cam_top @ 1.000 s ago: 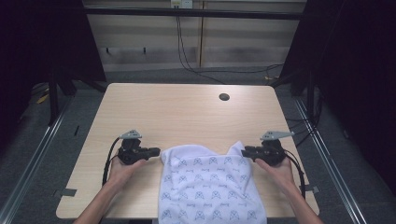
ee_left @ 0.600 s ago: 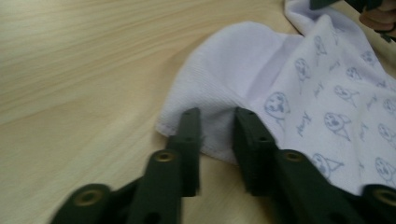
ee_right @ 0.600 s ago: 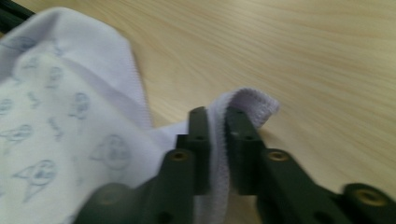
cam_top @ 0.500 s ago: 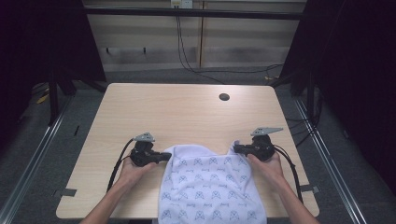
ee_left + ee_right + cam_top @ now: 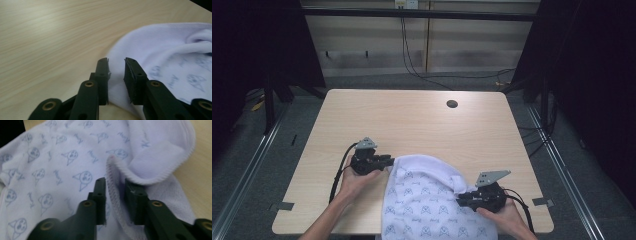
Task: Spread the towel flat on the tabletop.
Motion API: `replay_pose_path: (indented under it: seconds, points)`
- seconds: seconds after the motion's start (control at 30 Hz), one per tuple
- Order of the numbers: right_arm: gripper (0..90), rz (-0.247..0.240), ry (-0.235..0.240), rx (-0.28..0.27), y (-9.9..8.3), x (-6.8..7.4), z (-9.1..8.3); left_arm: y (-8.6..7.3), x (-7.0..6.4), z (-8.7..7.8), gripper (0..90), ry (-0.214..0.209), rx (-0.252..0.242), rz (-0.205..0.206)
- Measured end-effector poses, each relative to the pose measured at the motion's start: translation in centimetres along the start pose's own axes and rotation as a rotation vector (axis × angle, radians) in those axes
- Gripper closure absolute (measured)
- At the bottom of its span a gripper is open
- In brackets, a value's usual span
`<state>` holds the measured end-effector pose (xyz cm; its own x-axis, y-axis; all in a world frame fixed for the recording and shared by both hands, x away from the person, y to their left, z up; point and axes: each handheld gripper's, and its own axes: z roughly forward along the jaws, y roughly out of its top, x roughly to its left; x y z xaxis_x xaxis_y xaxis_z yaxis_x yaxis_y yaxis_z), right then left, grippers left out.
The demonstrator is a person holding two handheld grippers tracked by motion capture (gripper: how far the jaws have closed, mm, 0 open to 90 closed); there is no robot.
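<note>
A white towel (image 5: 427,200) with a blue print lies at the table's front middle and hangs over the front edge. My left gripper (image 5: 388,161) sits at the towel's far left corner. In the left gripper view its jaws stand a little apart, open, with the towel's edge (image 5: 115,87) lying between them. My right gripper (image 5: 460,201) is over the towel's right side, near the front edge. It is shut on the towel's ribbed hem (image 5: 115,185), which rises between the jaws. A folded-over corner (image 5: 160,160) bulges just beyond them.
The light wooden table (image 5: 412,120) has a round cable hole (image 5: 452,104) at the far right. Its far half is bare wood. Black cables (image 5: 339,170) trail from both grippers. Dark floor and metal rails surround the table.
My right gripper has pulled the towel's far right corner toward the front edge, folding it over the cloth. My left gripper edged in to the far left corner and stayed there.
</note>
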<state>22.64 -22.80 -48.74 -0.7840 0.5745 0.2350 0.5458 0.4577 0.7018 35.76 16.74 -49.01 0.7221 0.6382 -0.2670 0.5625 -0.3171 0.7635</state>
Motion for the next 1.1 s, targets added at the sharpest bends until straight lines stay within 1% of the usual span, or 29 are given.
replay_pose_path:
  seconds: [0.03, 0.07, 0.1, 0.13, 0.23, 0.27, 0.3, 0.33, 0.37, 0.4, 0.43, 0.47, 0.5, 0.53, 0.57, 0.6, 0.63, 0.67, 0.7, 0.73, 0.77, 0.8, 0.83, 0.9, 0.93, 0.97, 1.0, 1.07, 1.1]
  points:
    - [68.8, 0.000, 0.000, 0.000, 0.0, 0.0, 0.0, 0.0, 0.0, 0.0, 67.0, 0.000, 0.000, 0.000]
    - [63.7, 0.022, 0.009, -0.019, 0.2, -0.3, 0.0, -0.1, 0.9, 0.4, 65.0, -0.013, 0.003, -0.043]
    - [63.7, 0.022, 0.009, -0.019, 0.2, -0.3, 0.0, -0.1, 0.9, 0.4, 62.3, -0.013, 0.003, -0.043]
    - [63.1, 0.047, 0.005, -0.018, 0.3, -0.7, 0.3, -0.1, 1.0, 1.0, 59.6, -0.018, 0.025, -0.055]
    - [63.3, 0.040, -0.003, -0.011, 0.2, -0.7, 0.4, -0.2, 0.5, 1.5, 59.8, -0.045, 0.045, -0.038]
    - [63.7, 0.044, -0.011, -0.019, 0.3, -0.5, 0.3, -0.2, -0.3, 2.0, 66.2, -0.037, 0.093, 0.002]
    - [65.6, 0.040, -0.011, -0.025, 0.4, -0.4, 0.3, -0.3, -0.5, 2.3, 72.0, -0.051, 0.119, 0.011]
    - [70.3, 0.039, -0.012, -0.027, 0.4, -0.3, 0.2, -0.4, -0.7, 2.4, 77.6, -0.060, 0.117, 0.018]
    - [70.3, 0.039, -0.012, -0.027, 0.4, -0.3, 0.2, -0.4, -0.7, 2.4, 83.5, -0.060, 0.117, 0.018]
    - [77.0, 0.034, -0.018, -0.027, 0.4, -0.3, 0.2, -0.3, -0.8, 2.5, 83.5, -0.069, 0.111, 0.029]
    - [85.6, 0.032, -0.021, -0.028, 0.4, -0.4, 0.1, -0.1, -1.2, 1.8, 86.6, -0.039, 0.068, 0.046]
    - [86.7, 0.032, -0.019, -0.034, 0.3, -0.5, 0.0, 0.2, -1.3, 1.4, 86.9, -0.053, 0.037, 0.038]
    - [86.7, 0.032, -0.019, -0.034, 0.3, -0.5, 0.0, 0.2, -1.3, 1.4, 86.9, -0.053, 0.037, 0.038]
    - [88.3, 0.035, -0.018, -0.049, 0.4, -0.6, -0.4, 0.9, -2.2, 0.1, 86.9, -0.062, -0.041, 0.063]
    - [88.3, 0.035, -0.018, -0.049, 0.4, -0.6, -0.4, 0.9, -2.2, 0.1, 86.9, -0.062, -0.041, 0.063]
    - [88.6, 0.042, -0.016, -0.069, 0.4, -0.8, -0.8, 1.5, -3.7, -1.3, 86.9, -0.097, -0.100, 0.098]
    - [88.6, 0.042, -0.016, -0.069, 0.4, -0.8, -0.8, 1.5, -3.7, -1.3, 86.9, -0.097, -0.100, 0.098]
    - [88.7, 0.050, -0.027, -0.085, 0.3, -1.0, -1.2, 1.6, -5.4, -2.0, 86.9, -0.142, -0.113, 0.150]
    - [88.7, 0.050, -0.027, -0.085, 0.3, -1.0, -1.2, 1.6, -5.4, -2.0, 86.9, -0.142, -0.113, 0.150]
    - [88.8, 0.054, -0.042, -0.102, 0.4, -1.2, -1.5, 1.4, -7.3, -2.2, 86.9, -0.182, -0.101, 0.215]
    - [88.8, 0.060, -0.040, -0.115, 0.5, -1.3, -1.7, 1.4, -7.3, -2.2, 86.9, -0.182, -0.101, 0.215]
    - [88.8, 0.060, -0.040, -0.115, 0.5, -1.3, -1.7, 1.2, -8.3, -2.0, 86.9, -0.206, -0.079, 0.244]
    - [88.9, 0.075, -0.059, -0.154, 0.8, -1.7, -2.5, 0.6, -9.1, -1.5, 86.9, -0.209, -0.039, 0.286]
    - [88.9, 0.083, -0.061, -0.176, 0.9, -2.0, -3.0, 0.4, -9.2, -1.3, 86.9, -0.215, -0.023, 0.296]
    - [89.0, 0.090, -0.081, -0.206, 1.1, -2.5, -3.9, -0.1, -9.1, -0.8, 86.8, -0.232, 0.015, 0.302]
    - [89.0, 0.090, -0.081, -0.206, 1.1, -2.5, -3.9, -0.1, -9.1, -0.8, 86.7, -0.232, 0.015, 0.302]
    - [88.9, 0.115, -0.107, -0.237, 1.0, -3.2, -4.9, -0.8, -8.9, 0.2, 86.5, -0.256, 0.069, 0.274]
    - [89.0, 0.141, -0.130, -0.236, 0.5, -3.9, -5.3, -1.7, -9.0, 1.4, 85.8, -0.269, 0.157, 0.295]
    - [89.0, 0.141, -0.130, -0.236, 0.5, -3.9, -5.3, -1.7, -9.0, 1.4, 84.8, -0.269, 0.157, 0.295]
